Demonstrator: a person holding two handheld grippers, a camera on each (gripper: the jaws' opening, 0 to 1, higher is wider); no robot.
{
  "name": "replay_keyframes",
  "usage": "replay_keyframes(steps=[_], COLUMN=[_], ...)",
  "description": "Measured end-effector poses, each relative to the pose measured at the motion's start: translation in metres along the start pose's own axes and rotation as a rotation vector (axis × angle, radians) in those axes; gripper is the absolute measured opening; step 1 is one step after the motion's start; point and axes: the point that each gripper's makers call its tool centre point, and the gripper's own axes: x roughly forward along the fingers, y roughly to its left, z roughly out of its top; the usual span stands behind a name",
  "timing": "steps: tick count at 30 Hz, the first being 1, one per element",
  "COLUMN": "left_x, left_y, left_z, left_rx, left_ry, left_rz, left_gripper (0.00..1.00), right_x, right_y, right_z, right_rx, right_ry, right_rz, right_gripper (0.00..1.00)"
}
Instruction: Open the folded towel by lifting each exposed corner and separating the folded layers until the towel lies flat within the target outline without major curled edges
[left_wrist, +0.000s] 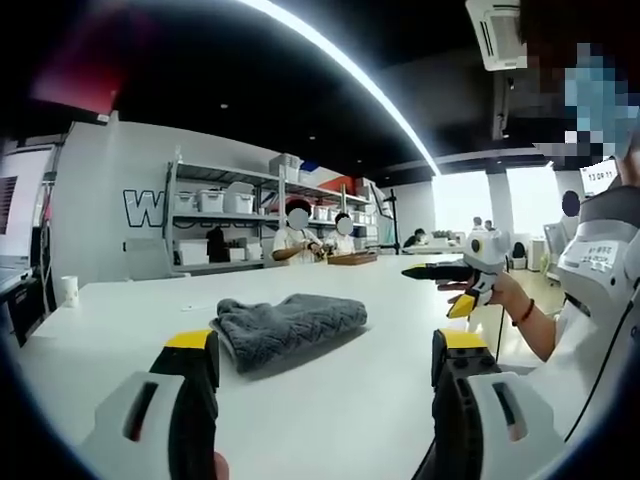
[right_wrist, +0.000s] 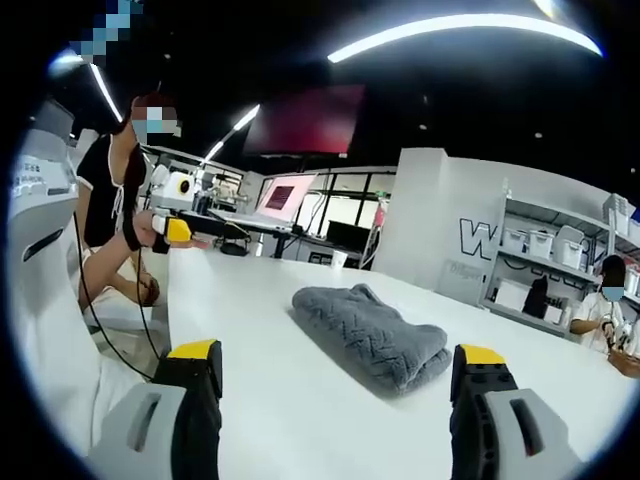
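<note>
We work on a white table (left_wrist: 330, 400) that spans the lower half of both views; no target outline can be made out on it. Behind it, shelving (left_wrist: 215, 215) with white bins stands against the far wall, and people sit nearby.

The towel (left_wrist: 290, 328) is grey, with a raised knit-like pattern, and lies folded in a thick bundle on the table, not yet opened. In the left gripper view it sits just above centre, at about 11 o'clock from the midpoint between our jaws. In the right gripper view the towel (right_wrist: 372, 335) lies at 12 o'clock, near the jaws but apart from them.

We judge the towel soft, limp and light, with enough texture to resist slipping. It will sag and drag when lifted, so a pinch through one layer only is advisable. The rounded fold faces 4 o'clock in the right gripper view; we judge the loose edges and corners lie on the opposite side, though individual corners are too soft to tell apart.

The left gripper (left_wrist: 330, 365) stands with jaws spread wide, holding nothing. The right gripper (right_wrist: 335, 375) likewise has its jaws apart and empty. Neither touches the towel.

Another person's gripper (left_wrist: 470, 272) hovers at 2 o'clock in the left gripper view.
</note>
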Motion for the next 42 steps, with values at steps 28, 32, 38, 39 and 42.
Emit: replay_keyframes(steps=[28,32,38,39,42], left_x=[0.004,0.006,0.010,0.010,0.011], left_y=[-0.002,-0.002,0.000,0.000,0.002], left_z=[-0.005,-0.006,-0.006,-0.006,-0.007], left_rx=[0.007,0.004,0.002,0.001,-0.003], left_ry=[0.023,0.027,0.027,0.026,0.028], left_rz=[-0.010,-0.017,-0.025,-0.025,-0.026], left_gripper=[0.86,0.86,0.86,0.86,0.86], right_x=[0.003,0.004,0.005,0.005,0.006], right_y=[0.003,0.001,-0.002,-0.002,-0.004], right_z=[0.002,0.003,0.004,0.004,0.003], right_rx=[0.004,-0.003,-0.013,-0.015,-0.012], right_ry=[0.003,0.004,0.007,0.007,0.013], right_rz=[0.007,0.007,0.009,0.008,-0.002], right_gripper=[0.92,0.91,0.91,0.91,0.92])
